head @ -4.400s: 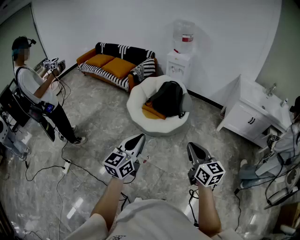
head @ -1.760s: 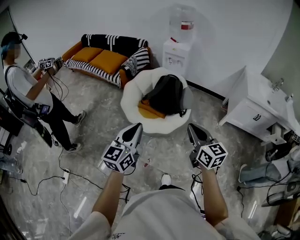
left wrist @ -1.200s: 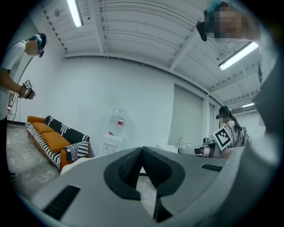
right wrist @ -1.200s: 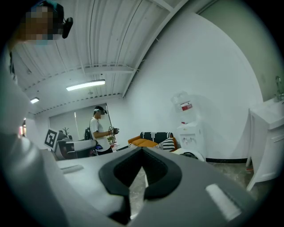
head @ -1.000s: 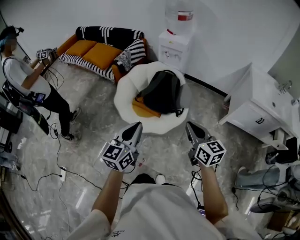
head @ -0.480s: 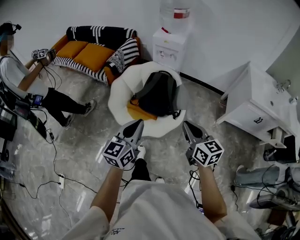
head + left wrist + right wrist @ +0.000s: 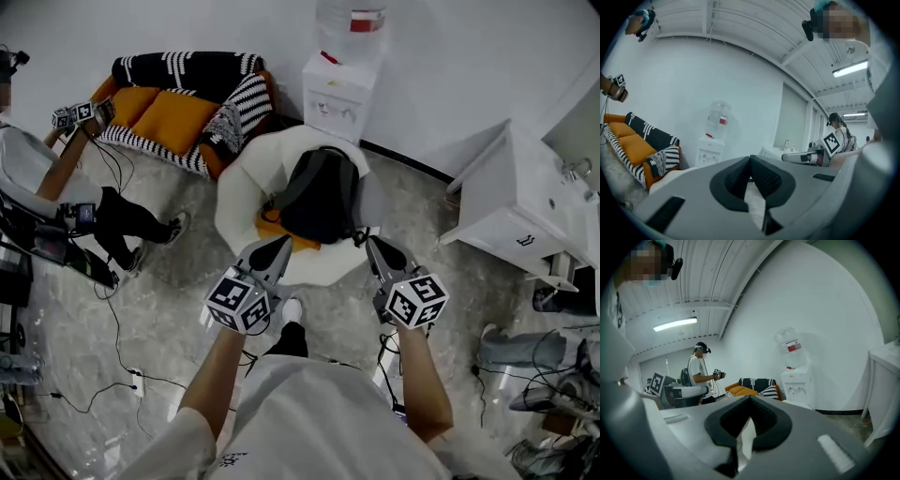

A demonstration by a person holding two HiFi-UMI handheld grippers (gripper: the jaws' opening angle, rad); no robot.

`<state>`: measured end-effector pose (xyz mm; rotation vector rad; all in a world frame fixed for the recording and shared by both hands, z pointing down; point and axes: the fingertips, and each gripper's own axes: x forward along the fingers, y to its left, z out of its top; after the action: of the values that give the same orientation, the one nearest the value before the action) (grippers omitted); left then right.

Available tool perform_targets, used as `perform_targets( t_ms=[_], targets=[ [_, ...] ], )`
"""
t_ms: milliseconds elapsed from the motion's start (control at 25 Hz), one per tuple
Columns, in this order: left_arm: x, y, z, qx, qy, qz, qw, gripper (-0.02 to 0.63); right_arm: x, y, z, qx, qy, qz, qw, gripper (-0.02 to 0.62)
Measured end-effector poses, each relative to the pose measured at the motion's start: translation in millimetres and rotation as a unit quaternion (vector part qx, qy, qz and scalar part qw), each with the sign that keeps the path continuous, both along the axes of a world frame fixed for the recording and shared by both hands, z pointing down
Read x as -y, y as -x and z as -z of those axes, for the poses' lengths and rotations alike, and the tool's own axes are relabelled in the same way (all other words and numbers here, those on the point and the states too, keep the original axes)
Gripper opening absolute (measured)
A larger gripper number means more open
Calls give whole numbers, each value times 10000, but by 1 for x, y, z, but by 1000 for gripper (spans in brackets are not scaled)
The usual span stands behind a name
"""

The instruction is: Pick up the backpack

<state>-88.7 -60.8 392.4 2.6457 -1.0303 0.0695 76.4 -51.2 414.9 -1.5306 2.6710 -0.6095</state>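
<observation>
Nearly at the backpack, both claws shut

The reach is looking like the step in hand. The left claw (image 7: 280,244) and right claw (image 7: 372,243) are hovering at lower centre, pinched together, gripping nothing. The soft black fabric backpack (image 7: 320,195) is slumping on an orange cushion (image 7: 269,230) inside the round, white padded chair (image 7: 242,178). Next, the jaws are needing to spread around its top handle.

You have closed on the backpack (image 7: 322,195) (well ahead before), left gripper (image 7: 279,244) and right gripper (image 7: 374,243) now near its chair's (image 7: 240,184) rim.
</observation>
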Motion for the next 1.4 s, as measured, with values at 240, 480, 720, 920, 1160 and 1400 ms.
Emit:
perform_targets(
  t_ms=[240, 480, 720, 920, 1160, 1400],
  targets=[
    [66, 6, -11, 97, 138, -250, 9995, -12, 48, 9, -2, 178, 148, -200, 9995, 0],
    [118, 11, -27, 127, 348, -496, 9981, -12, 86, 4, -18, -34, 410, -525, 9978, 2],
    [153, 11, -48, 53, 542, -700, 9961, -11, 102, 0, -43, 3, 690, -702, 9951, 2],
    [168, 3, -73, 455, 610, -747, 9943, -11, 115, -6, -67, -140, 938, -737, 9928, 2],
    [193, -7, -97, 550, 774, -448, 9945, -11, 151, -21, -82, -134, 930, -518, 9942, 2],
    [229, -24, -131, 787, 955, -62, 9923, -11, 199, -47, -136, -250, 1019, -245, 9942, 2]
  ],
)
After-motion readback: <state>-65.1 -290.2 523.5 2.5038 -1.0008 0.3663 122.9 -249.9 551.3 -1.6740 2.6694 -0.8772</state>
